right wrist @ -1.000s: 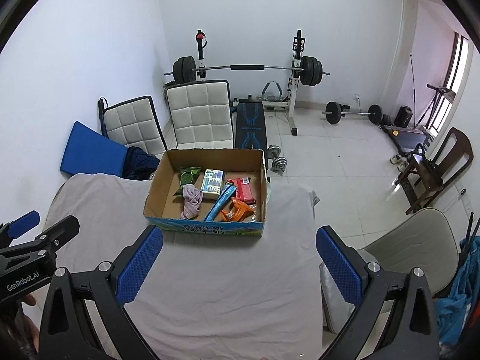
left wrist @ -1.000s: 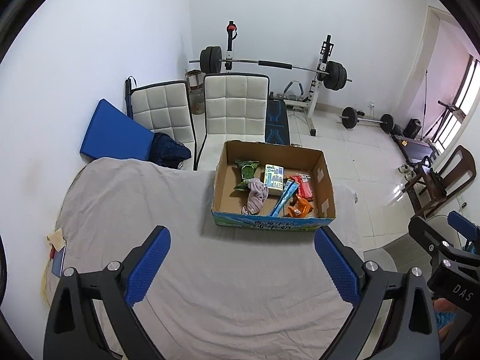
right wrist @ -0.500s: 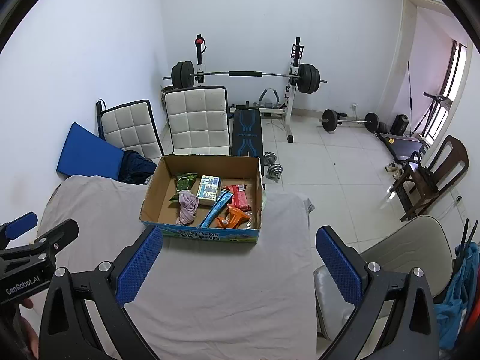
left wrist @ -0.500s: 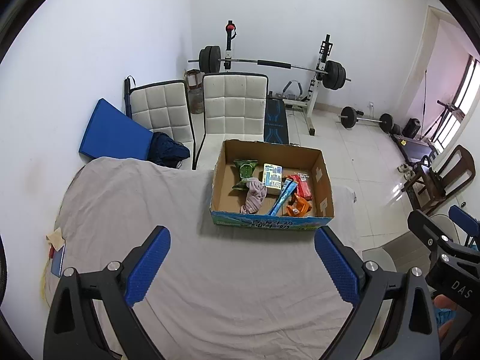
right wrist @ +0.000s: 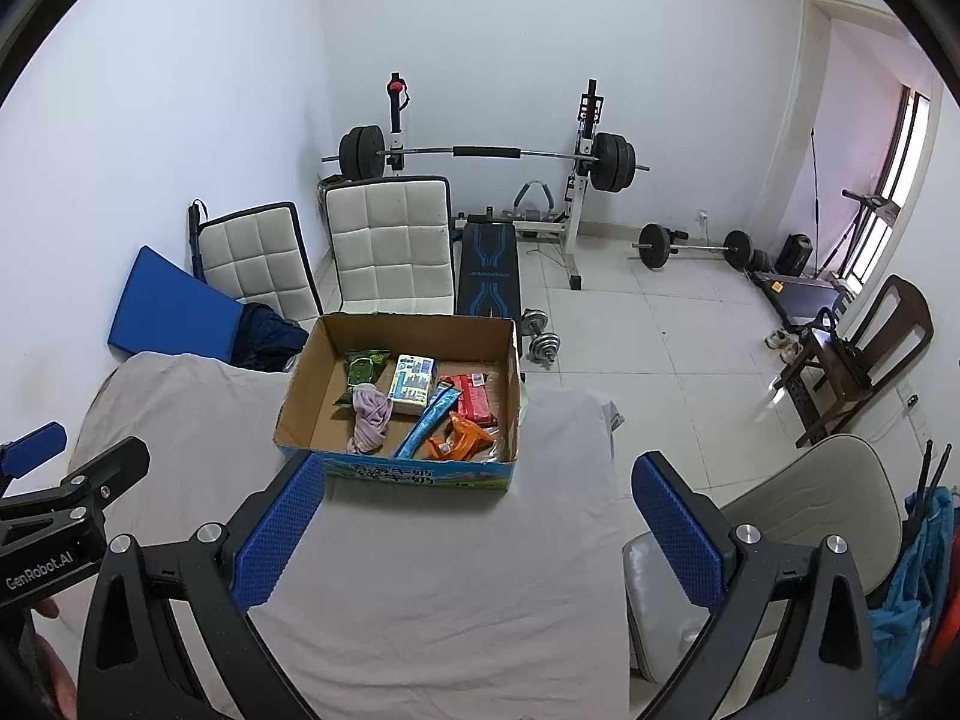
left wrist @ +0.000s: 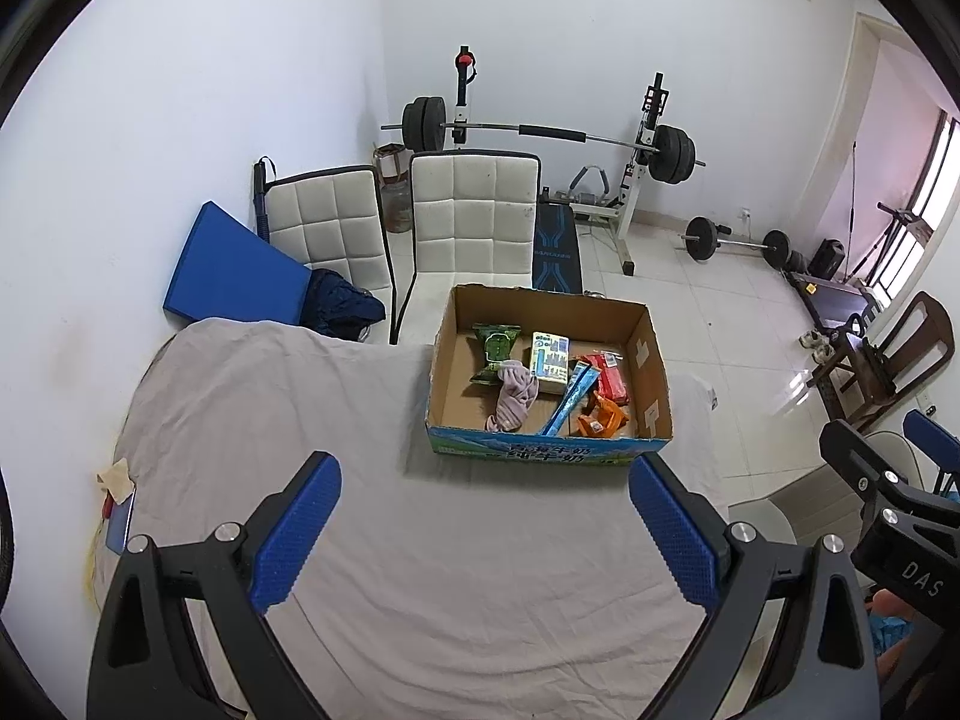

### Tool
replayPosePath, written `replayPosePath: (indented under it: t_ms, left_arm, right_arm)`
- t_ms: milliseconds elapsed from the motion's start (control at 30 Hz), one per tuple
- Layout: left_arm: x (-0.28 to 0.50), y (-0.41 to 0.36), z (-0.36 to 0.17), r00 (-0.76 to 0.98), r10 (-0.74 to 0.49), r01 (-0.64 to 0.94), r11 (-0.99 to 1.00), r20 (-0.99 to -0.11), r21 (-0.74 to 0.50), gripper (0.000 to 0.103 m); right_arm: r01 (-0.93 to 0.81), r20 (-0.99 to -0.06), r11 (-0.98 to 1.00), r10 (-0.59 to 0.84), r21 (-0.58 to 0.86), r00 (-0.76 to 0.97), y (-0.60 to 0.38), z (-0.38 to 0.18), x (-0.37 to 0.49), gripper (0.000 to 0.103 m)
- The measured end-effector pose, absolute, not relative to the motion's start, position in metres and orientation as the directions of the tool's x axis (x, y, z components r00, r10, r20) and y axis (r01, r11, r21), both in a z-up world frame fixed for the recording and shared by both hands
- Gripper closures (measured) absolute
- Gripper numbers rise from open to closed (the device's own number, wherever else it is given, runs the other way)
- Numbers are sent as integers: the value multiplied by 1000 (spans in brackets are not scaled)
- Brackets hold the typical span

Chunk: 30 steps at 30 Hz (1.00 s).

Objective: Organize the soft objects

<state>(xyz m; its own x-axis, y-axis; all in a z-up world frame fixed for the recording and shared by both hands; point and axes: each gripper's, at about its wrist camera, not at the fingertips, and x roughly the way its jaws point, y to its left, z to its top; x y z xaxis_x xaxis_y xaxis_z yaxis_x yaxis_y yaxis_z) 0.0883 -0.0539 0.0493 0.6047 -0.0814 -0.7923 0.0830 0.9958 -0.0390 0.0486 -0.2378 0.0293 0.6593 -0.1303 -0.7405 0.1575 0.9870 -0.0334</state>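
An open cardboard box (left wrist: 651, 372) (right wrist: 300, 384) stands at the far edge of the grey-clothed table (left wrist: 252, 420) (right wrist: 456, 570). Inside lie a pink cloth (left wrist: 515, 396) (right wrist: 369, 414), a green packet (left wrist: 493, 351), a white-blue carton (left wrist: 549, 359), a blue tube (left wrist: 570, 402), a red packet (left wrist: 612, 381) and an orange packet (left wrist: 600, 420). My left gripper (left wrist: 486, 531) is open and empty, above the table in front of the box. My right gripper (right wrist: 477, 531) is open and empty, also short of the box. Each gripper shows at the edge of the other's view.
Two white padded chairs (left wrist: 468, 222) and a blue mat (left wrist: 234, 276) stand behind the table. A barbell rack (left wrist: 540, 138) and bench are at the back wall. A beige chair (right wrist: 798, 504) sits right of the table, a wooden chair (right wrist: 864, 354) further right.
Both grippers have pulled back and risen slightly from the box, so it looks a little smaller and farther. Both stay open.
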Motion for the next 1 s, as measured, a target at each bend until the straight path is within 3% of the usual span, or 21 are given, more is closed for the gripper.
replayPosePath:
  t_ms: [1000]
  left_arm:
    - [87,-50,46,602,-73,94,995,-795,-20,4]
  right_arm:
    - [162,-738,987,-124,-21,663,-245,35,44,0]
